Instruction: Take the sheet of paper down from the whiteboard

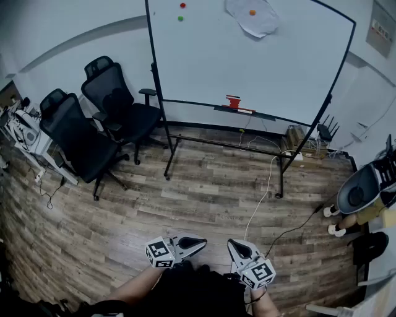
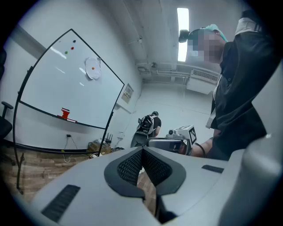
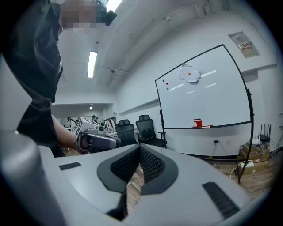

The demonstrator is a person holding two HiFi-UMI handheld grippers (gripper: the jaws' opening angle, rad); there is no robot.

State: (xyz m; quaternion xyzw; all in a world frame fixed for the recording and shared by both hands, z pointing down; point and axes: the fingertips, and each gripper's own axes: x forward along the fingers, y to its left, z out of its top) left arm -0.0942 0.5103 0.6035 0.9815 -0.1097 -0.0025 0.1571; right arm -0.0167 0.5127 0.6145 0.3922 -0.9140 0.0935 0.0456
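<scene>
**Both grippers closed and empty, paper still up on the board**

The left gripper (image 2: 142,152) has its two jaws pressed together, the black ribbed pads (image 2: 131,167) meeting along a seam with nothing caught between them. The right gripper (image 3: 138,150) is the same: jaws closed tight, nothing held. The person holds both low and close to the body, tips angled in toward each other and just apart, each with its marker cube on the outer side.

Under them is a wood-plank floor (image 1: 204,198), and a white cable (image 1: 263,195) trails across it toward the stand of the whiteboard (image 1: 247,68), which is well apart from both grippers. The sheet of paper (image 1: 255,21) hangs near the board's top edge, right of the middle, a little crumpled, pinned by an orange magnet (image 1: 252,12). Over to the left on the board are a red magnet (image 1: 182,5) and a green magnet (image 1: 180,18), one above the other. A small red object (image 1: 233,101) sits on the board's tray. Two black office chairs (image 1: 114,102) stand left of the board by the wall.
</scene>
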